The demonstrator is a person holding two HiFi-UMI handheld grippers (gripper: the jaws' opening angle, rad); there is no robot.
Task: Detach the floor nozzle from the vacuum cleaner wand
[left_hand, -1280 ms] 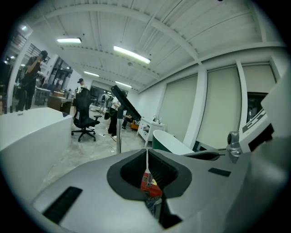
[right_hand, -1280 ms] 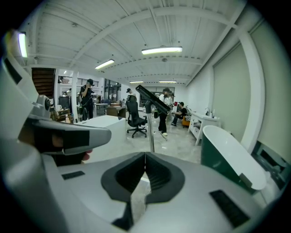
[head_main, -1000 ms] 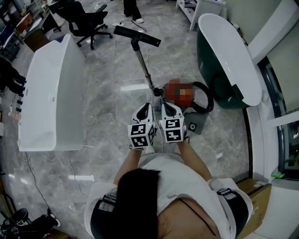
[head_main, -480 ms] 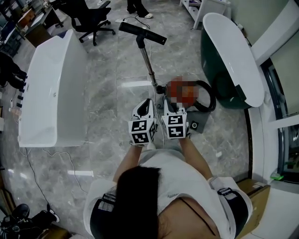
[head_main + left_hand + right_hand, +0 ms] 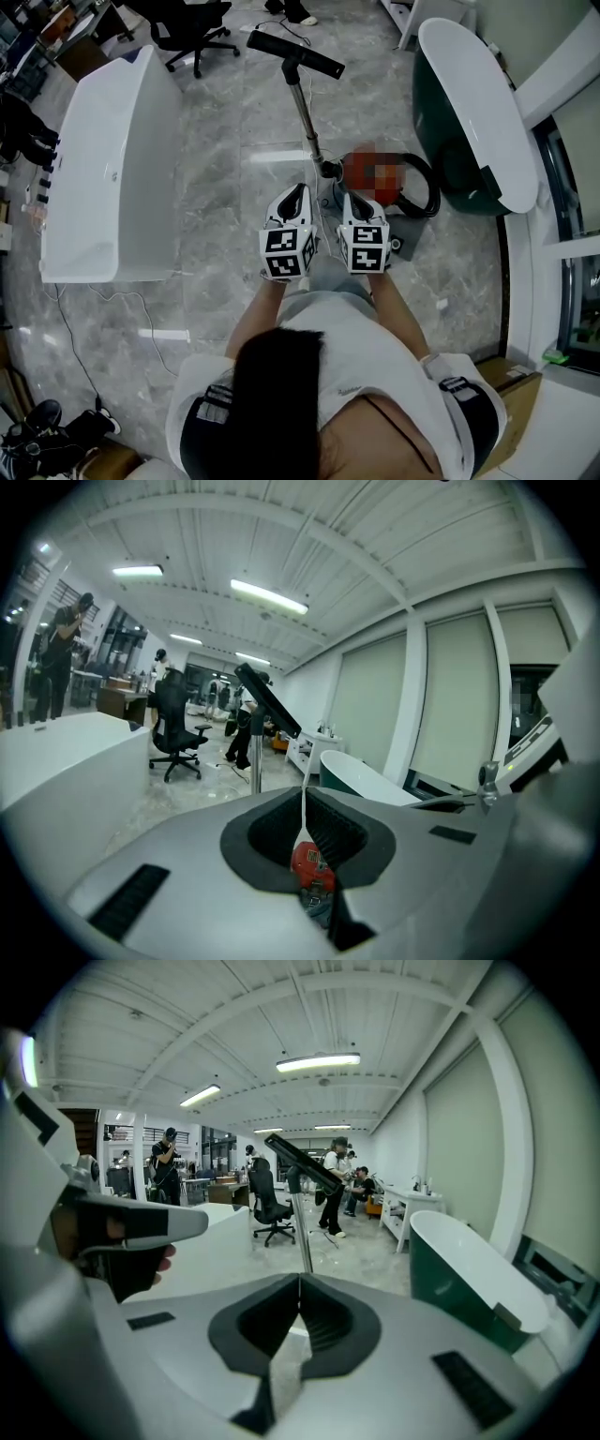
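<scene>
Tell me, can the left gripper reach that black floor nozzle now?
Probably not yet: the floor nozzle sits at the far end of the wand, well beyond the left gripper. Nothing seems to block moving closer.

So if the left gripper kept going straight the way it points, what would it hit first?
Probably the red vacuum body, seen low, right in line with the left gripper; the wand stands slightly left. Depth is unclear.
</scene>
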